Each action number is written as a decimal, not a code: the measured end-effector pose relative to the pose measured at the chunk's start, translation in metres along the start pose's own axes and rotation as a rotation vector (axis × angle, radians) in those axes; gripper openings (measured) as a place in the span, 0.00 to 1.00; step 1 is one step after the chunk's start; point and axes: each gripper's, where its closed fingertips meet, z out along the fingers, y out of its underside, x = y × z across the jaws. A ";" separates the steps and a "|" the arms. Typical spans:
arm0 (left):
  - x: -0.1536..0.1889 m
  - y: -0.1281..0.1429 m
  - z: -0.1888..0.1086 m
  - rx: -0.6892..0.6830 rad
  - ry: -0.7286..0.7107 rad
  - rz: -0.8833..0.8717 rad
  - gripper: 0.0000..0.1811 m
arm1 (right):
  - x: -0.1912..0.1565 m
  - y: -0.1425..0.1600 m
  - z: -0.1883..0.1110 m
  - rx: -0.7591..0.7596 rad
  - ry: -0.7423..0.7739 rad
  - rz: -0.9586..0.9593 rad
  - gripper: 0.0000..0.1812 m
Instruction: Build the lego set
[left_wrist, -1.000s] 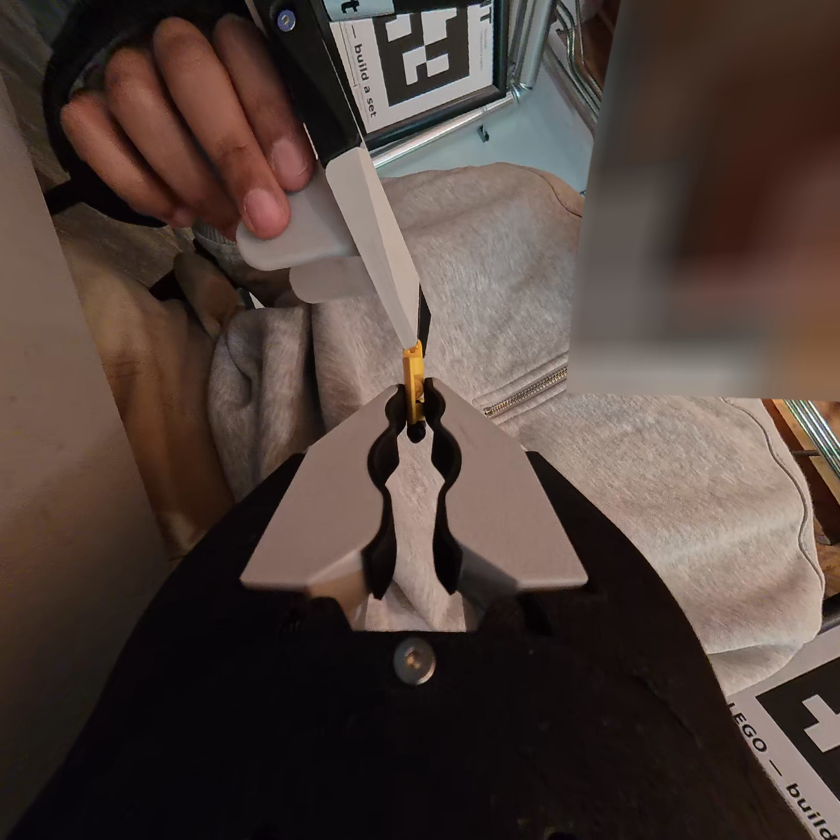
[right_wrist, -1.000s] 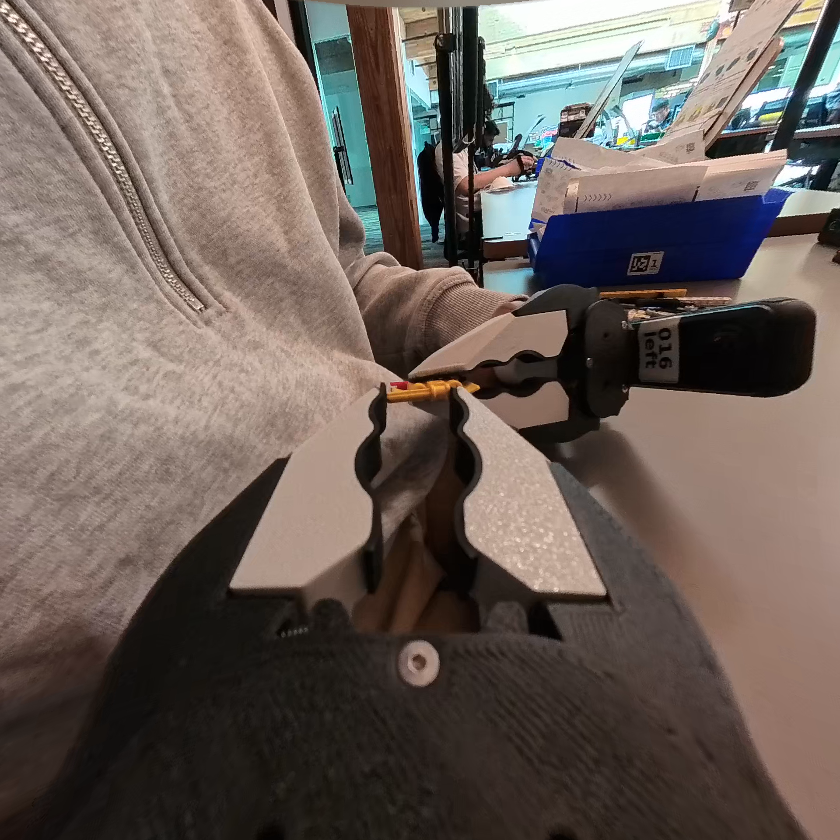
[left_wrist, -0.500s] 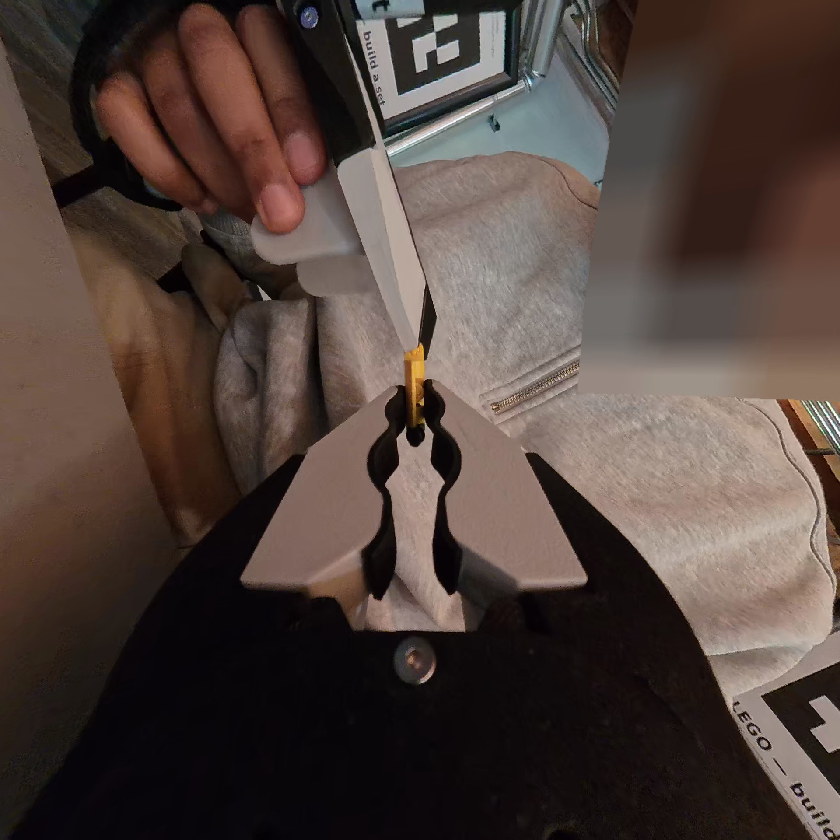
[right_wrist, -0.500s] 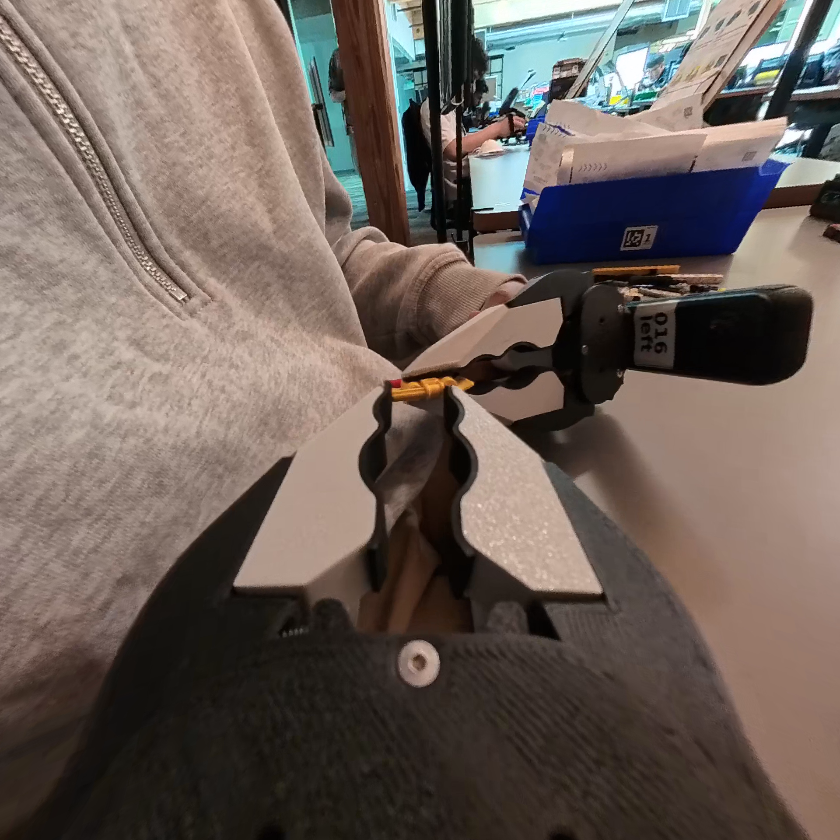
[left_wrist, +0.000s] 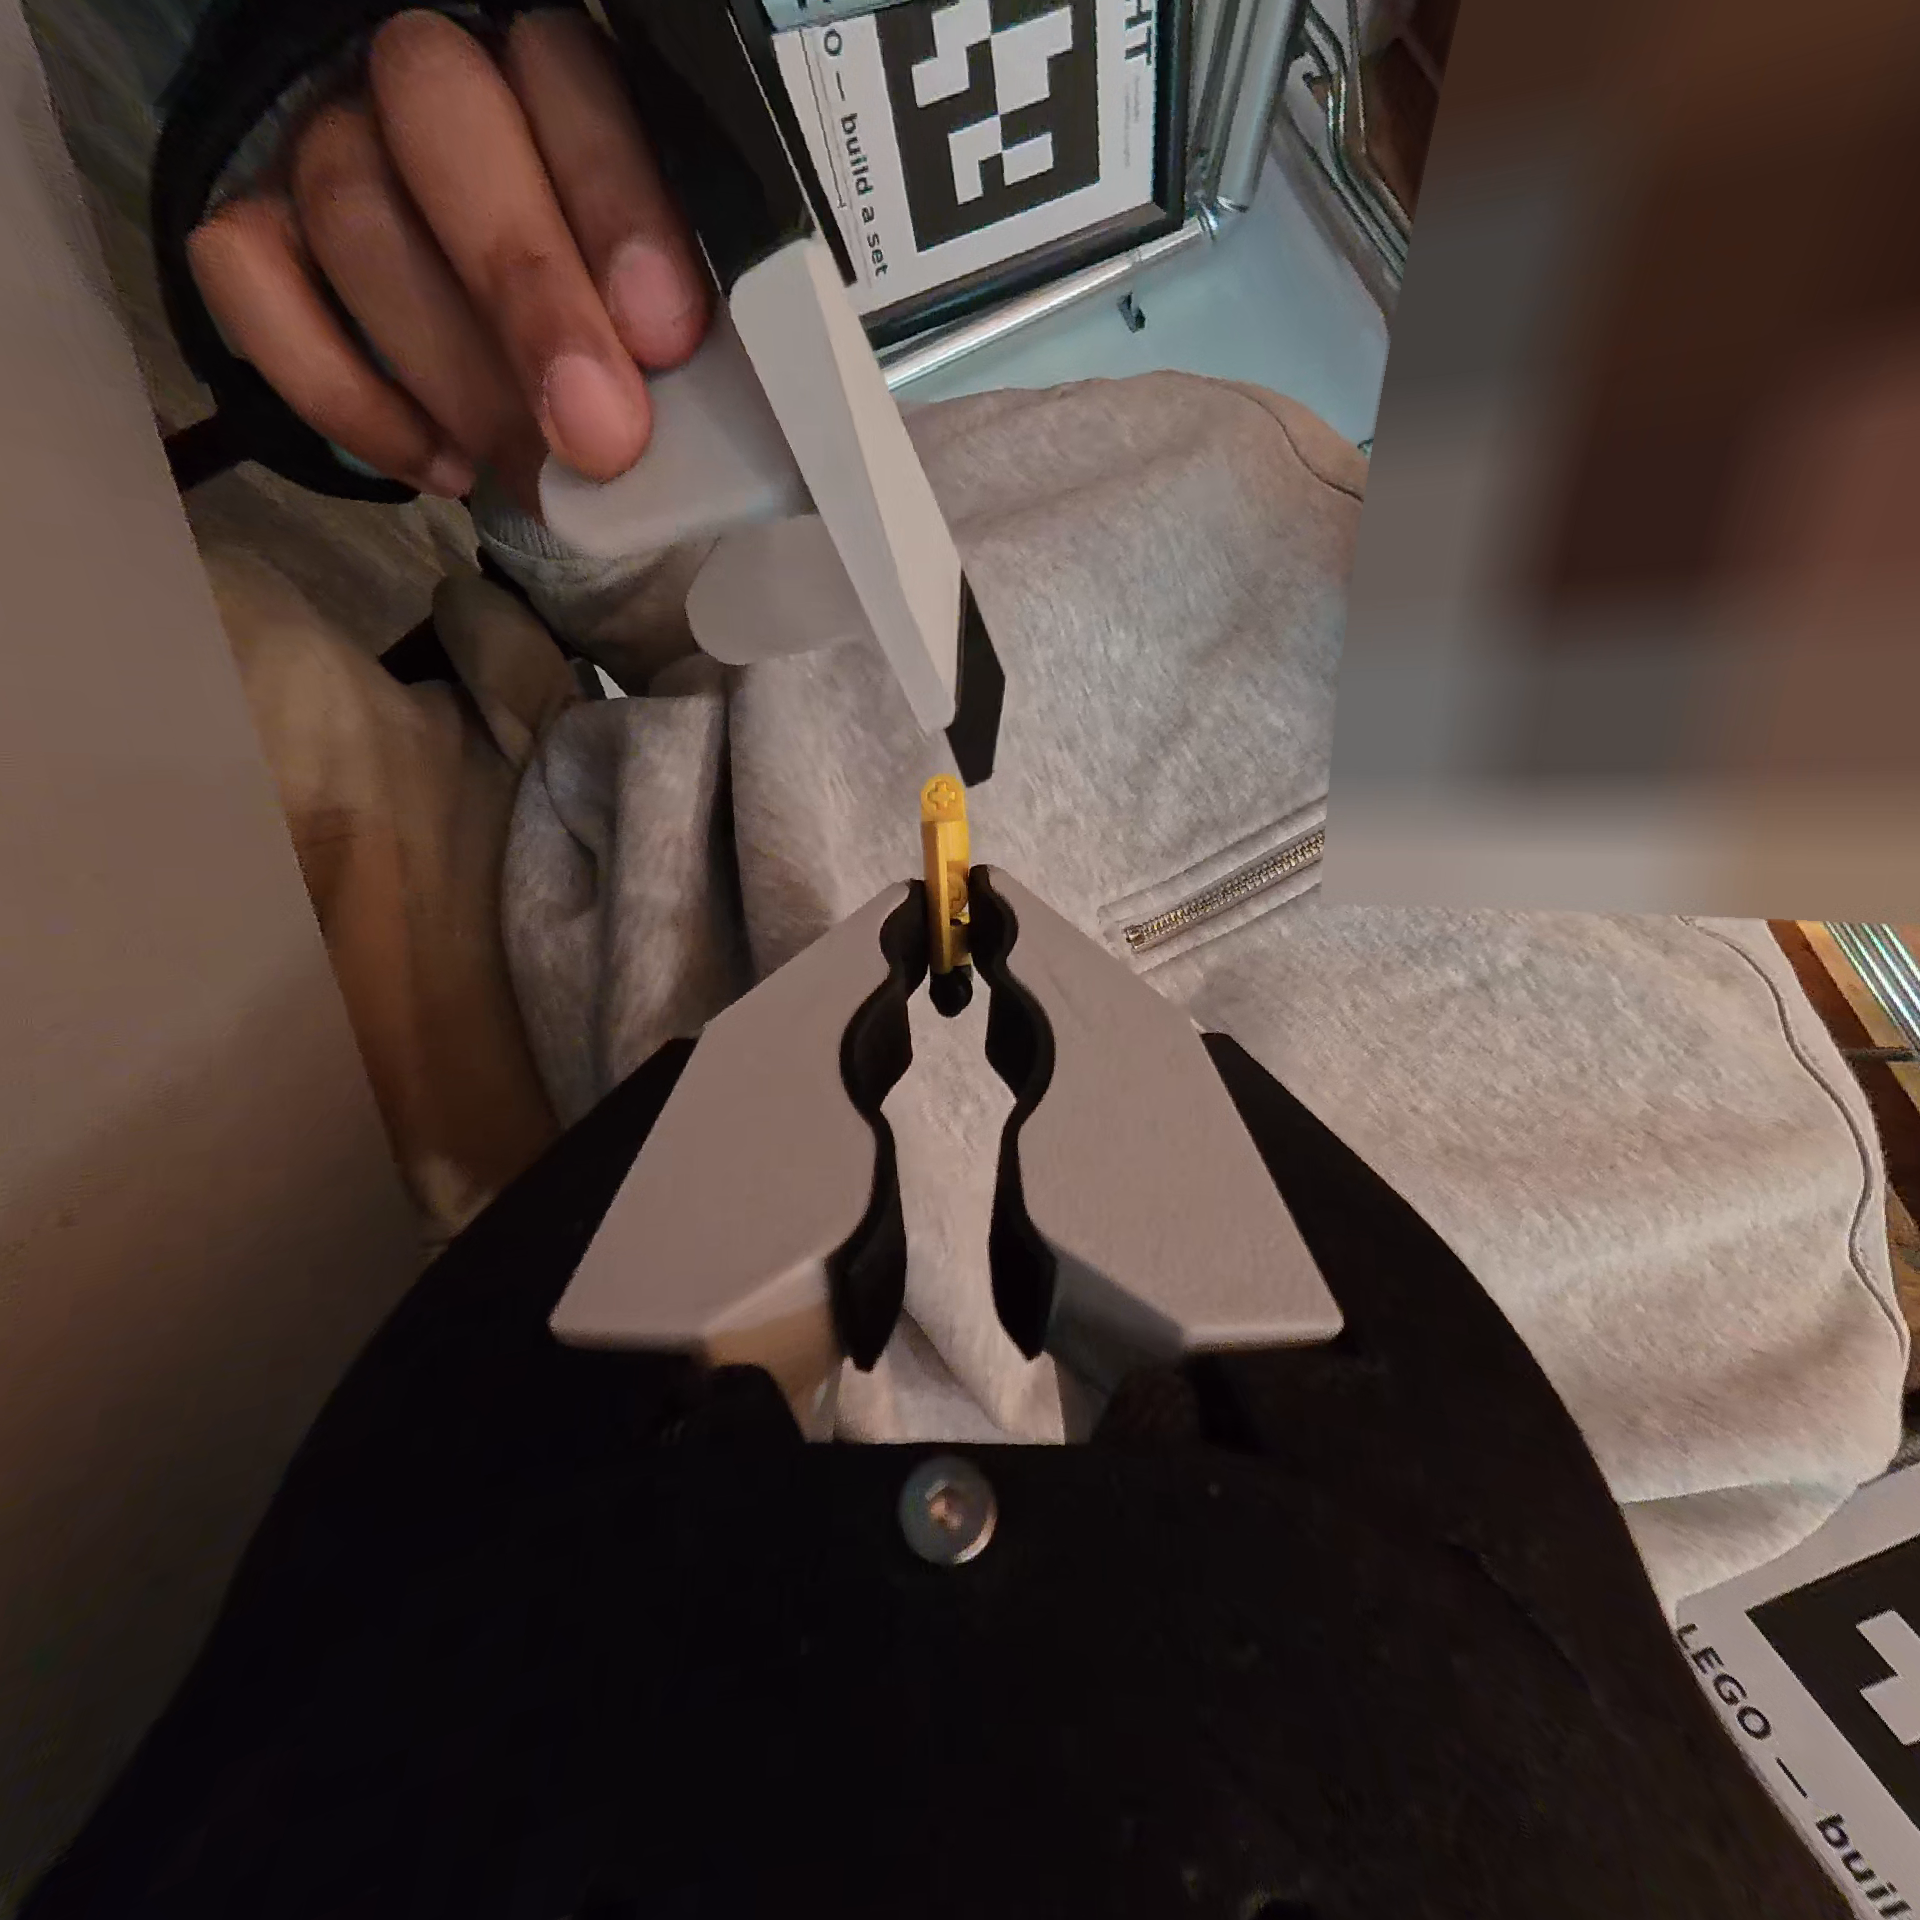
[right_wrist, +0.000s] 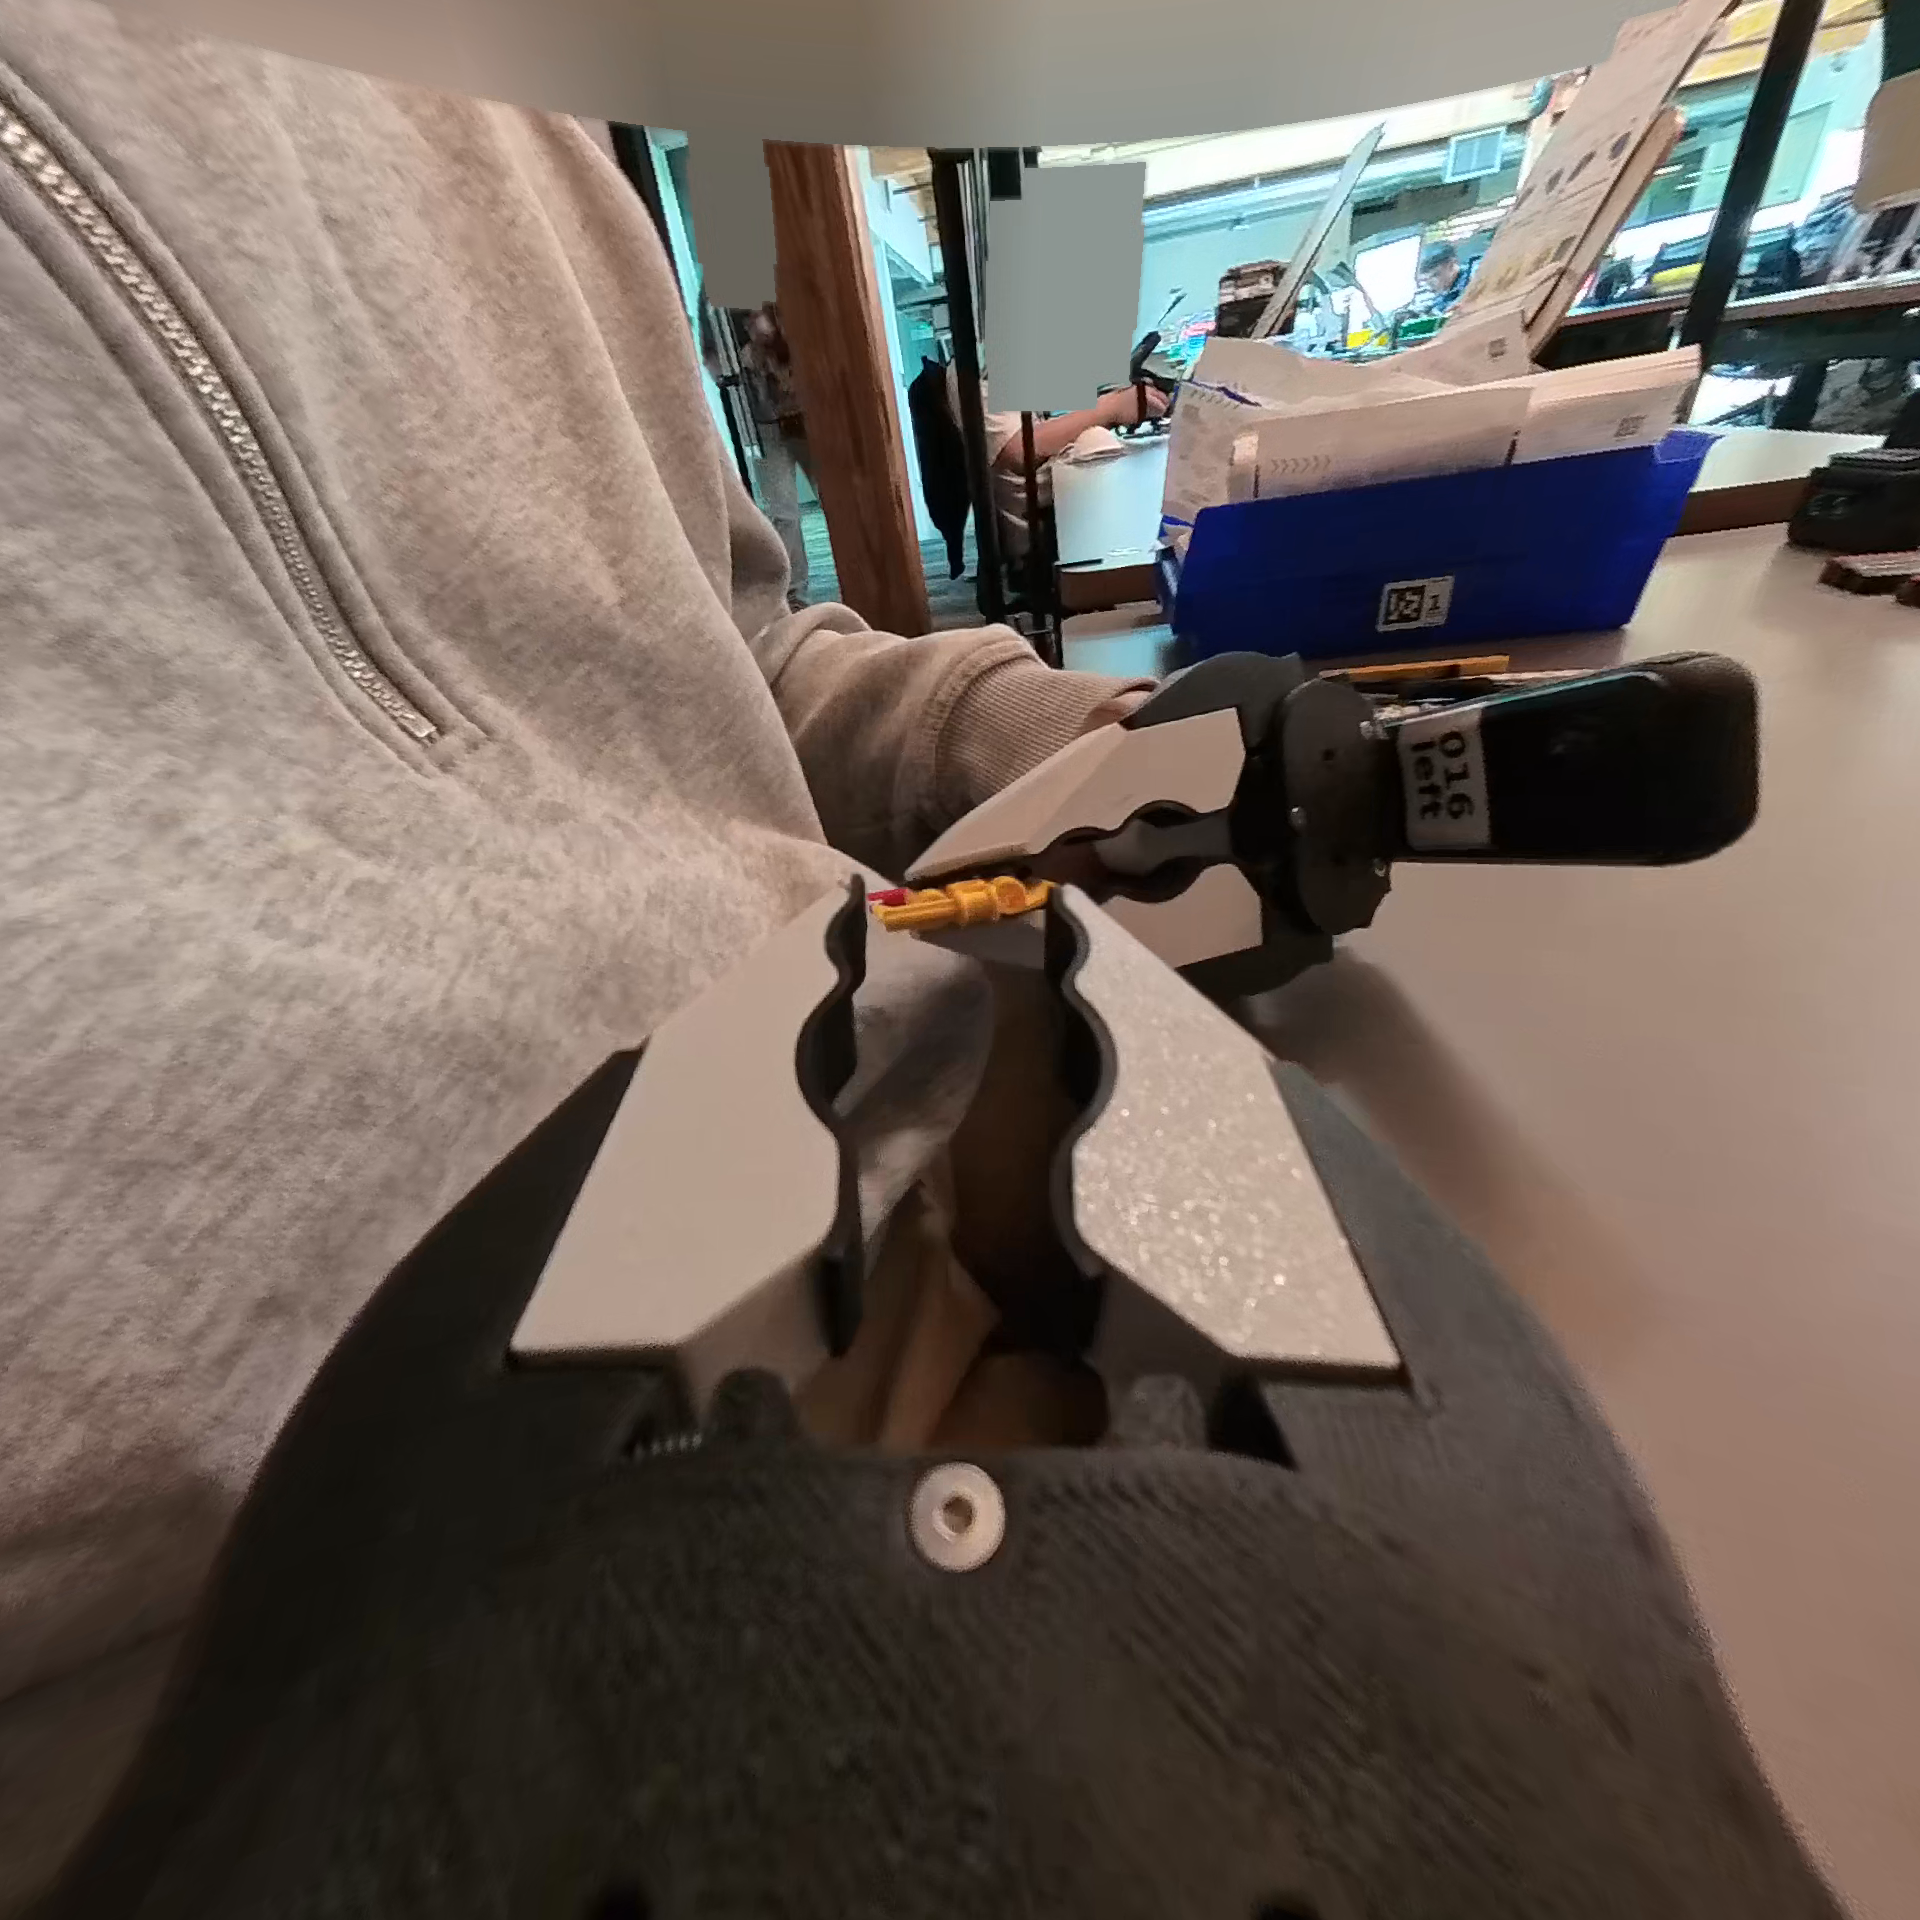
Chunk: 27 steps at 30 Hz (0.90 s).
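While we are looking along the left gripper (left_wrist: 948, 902), its grey fingers (left_wrist: 790, 1122) are pinching together at the tips, clamping one small yellow lego piece (left_wrist: 945, 883) edge-on between them. That piece is thin and flat, standing upright out of the tips with a cross-shaped hole at its top end; a dark pin is poking out below it. From the right wrist view we are seeing it lying sideways as a short yellow part (right_wrist: 961, 902) with a speck of red at its left end. The right gripper (right_wrist: 954, 925) is holding its fingers (right_wrist: 1195, 1164) apart, grasping nothing, tips just beside the piece. A hand (left_wrist: 447, 270) is wrapping the right gripper's handle. Behind, we are seeing one grey zip hoodie (left_wrist: 1455, 1091), one blue bin (right_wrist: 1434, 551) of papers and one table (right_wrist: 1662, 1143).
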 end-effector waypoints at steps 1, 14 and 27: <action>0.000 0.000 0.001 -0.003 0.003 0.000 0.03 | -0.002 0.001 0.001 -0.006 -0.010 -0.002 0.17; 0.000 0.000 0.001 0.001 0.003 -0.004 0.03 | -0.005 0.007 0.004 -0.050 -0.009 -0.028 0.12; -0.003 -0.003 -0.001 0.020 -0.004 -0.022 0.02 | -0.002 0.009 0.003 -0.092 0.021 -0.030 0.11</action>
